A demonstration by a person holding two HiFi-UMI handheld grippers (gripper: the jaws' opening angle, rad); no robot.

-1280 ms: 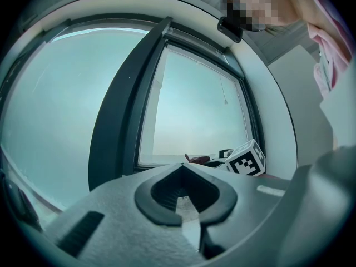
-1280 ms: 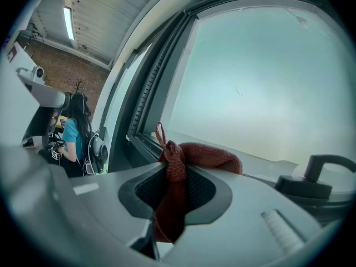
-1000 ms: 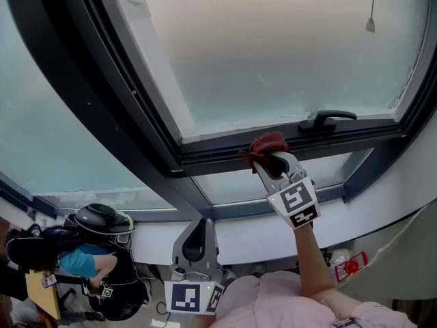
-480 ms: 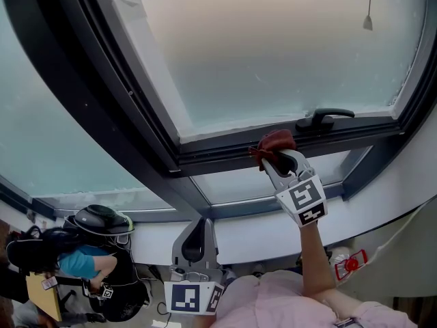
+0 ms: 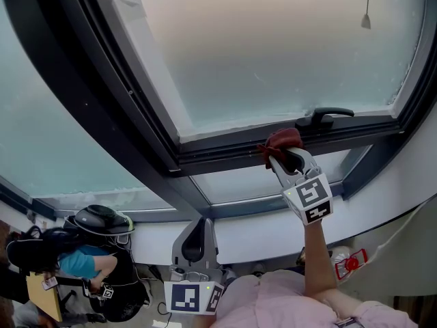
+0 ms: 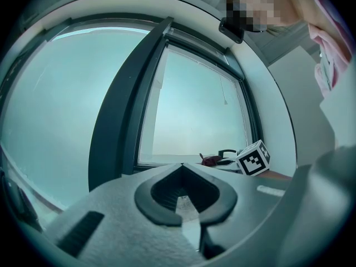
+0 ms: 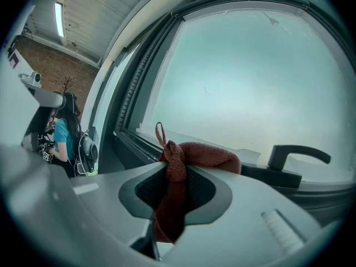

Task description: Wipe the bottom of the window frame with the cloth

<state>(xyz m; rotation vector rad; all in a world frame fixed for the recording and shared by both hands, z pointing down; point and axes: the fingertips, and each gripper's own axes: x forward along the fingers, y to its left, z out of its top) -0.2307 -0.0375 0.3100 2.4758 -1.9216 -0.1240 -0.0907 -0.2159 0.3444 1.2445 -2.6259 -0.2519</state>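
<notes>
Your right gripper (image 5: 278,157) clamps the red cloth (image 5: 283,140) on the window frame (image 5: 218,152), at its bottom rail just left of the handle (image 5: 326,117). The rail runs left to right. Your left gripper (image 5: 198,244), closed on nothing, hangs well below.

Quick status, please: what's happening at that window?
Right gripper shut on red cloth, cloth at bottom frame. Left gripper shut, empty, held low. Window handle just right of cloth.

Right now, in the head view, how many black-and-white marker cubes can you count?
2. One black-and-white marker cube rides on the right gripper, which holds a dark red cloth; the other sits on the left gripper at the picture's bottom edge. None seems hidden.
</notes>
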